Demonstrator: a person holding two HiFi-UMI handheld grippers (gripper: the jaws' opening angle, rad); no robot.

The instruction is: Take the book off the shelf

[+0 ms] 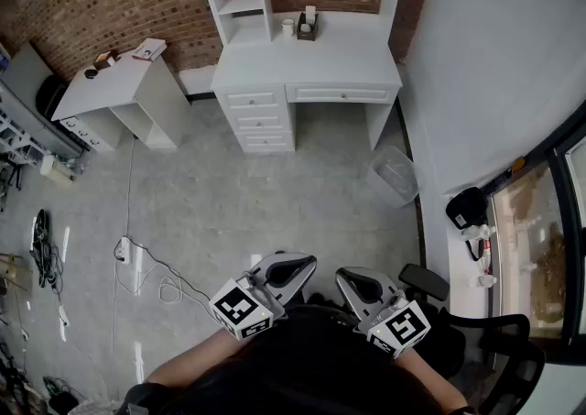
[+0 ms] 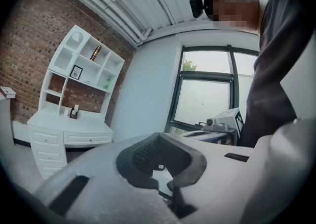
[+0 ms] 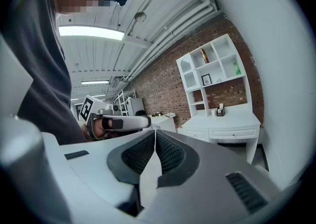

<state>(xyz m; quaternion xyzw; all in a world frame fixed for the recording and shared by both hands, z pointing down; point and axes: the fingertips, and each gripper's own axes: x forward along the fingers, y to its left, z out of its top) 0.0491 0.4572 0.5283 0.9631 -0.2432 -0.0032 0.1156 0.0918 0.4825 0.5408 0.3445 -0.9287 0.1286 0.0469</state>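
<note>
Bright, even indoor light, bent hard by fisheye lenses.
Daylit from the tall dark-framed glass window (image 2: 212,94), washed out almost to white; lit overhead by the long white ceiling strip lamp (image 3: 91,31), blown out. Only faint, soft shadow under the white wooden desk with hutch shelves (image 1: 307,56); pale glare streaks on the glossy grey floor (image 1: 238,193). Black vignette around both gripper views, straight lines bowed near the edges, nearest foreground soft.
</note>
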